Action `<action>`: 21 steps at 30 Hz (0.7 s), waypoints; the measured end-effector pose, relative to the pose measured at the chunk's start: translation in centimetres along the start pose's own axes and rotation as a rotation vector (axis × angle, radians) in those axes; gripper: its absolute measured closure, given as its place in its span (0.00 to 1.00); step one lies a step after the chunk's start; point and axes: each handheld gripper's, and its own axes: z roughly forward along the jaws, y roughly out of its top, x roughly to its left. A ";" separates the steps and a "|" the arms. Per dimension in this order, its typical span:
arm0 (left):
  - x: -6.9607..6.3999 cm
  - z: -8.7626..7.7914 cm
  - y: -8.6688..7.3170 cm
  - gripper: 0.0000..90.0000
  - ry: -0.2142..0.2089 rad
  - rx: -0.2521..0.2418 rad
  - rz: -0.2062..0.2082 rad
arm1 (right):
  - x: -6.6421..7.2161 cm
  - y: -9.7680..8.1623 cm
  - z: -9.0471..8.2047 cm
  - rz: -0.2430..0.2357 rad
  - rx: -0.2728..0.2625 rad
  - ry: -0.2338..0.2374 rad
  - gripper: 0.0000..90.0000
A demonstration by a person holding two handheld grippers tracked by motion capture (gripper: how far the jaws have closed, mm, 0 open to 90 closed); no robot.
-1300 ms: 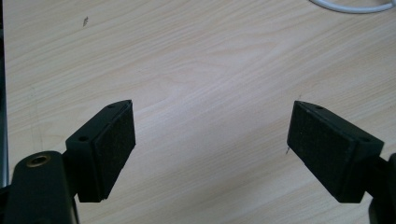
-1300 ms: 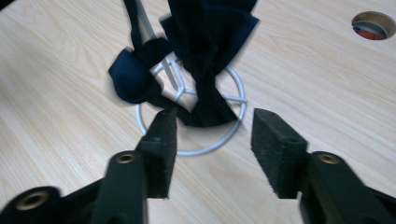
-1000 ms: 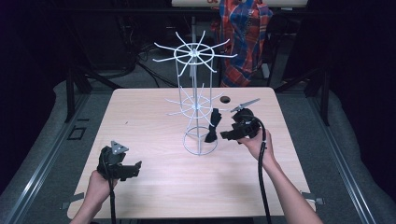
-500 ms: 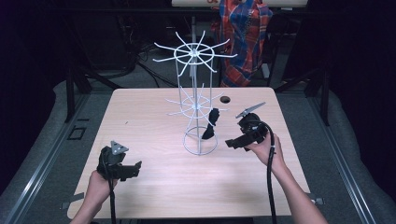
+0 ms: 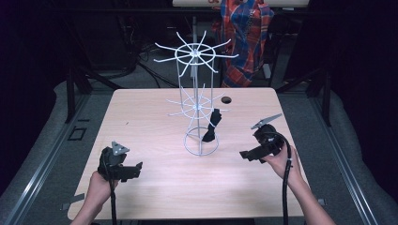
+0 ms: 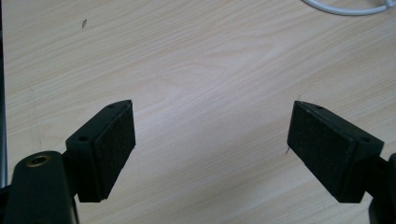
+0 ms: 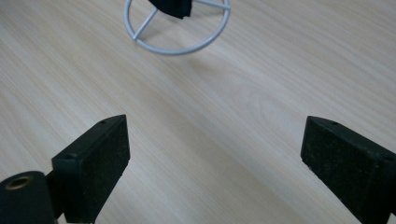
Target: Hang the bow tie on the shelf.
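A white wire rack (image 5: pixel 196 101) with two tiers of spokes stands mid-table on a ring base (image 7: pixel 176 27). A black strap-like item (image 5: pixel 212 125) hangs from a lower spoke on its right side; its bottom end (image 7: pixel 172 7) shows in the right gripper view. My right gripper (image 5: pixel 245 154) is held low over the table to the right of the rack, jaws wide apart and empty. My left gripper (image 5: pixel 137 168) hovers near the front left of the table, also open and empty, and part of the rack's ring base (image 6: pixel 348 7) shows at the top of its view.
The light wooden table (image 5: pixel 155 183) has a round dark hole (image 5: pixel 226 100) near its back edge. A person in a plaid shirt (image 5: pixel 246 33) stands behind the table. Dark stands and cables surround the table.
My right gripper let go of the black item, which now hangs on the rack, and drew back to the right and toward the front. The left gripper stayed put.
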 end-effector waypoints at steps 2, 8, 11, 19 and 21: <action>0.1 0.0 0.0 0.17 -0.002 0.005 0.003 | 0.1 -0.7 0.0 -0.003 0.008 -0.004 0.07; 0.0 0.0 0.0 0.17 0.000 0.002 0.004 | 0.1 -2.7 0.1 -0.017 0.071 -0.038 0.02; 0.0 0.0 0.0 0.17 -0.001 0.006 0.004 | 0.1 -4.0 0.7 -0.007 0.097 -0.036 0.00; 0.0 0.1 0.1 0.17 0.002 0.013 0.010 | 0.2 -6.2 1.1 -0.042 0.142 -0.055 0.00; 0.0 0.1 0.1 0.17 0.002 0.016 0.011 | 0.0 -6.2 1.2 -0.039 0.155 -0.061 0.00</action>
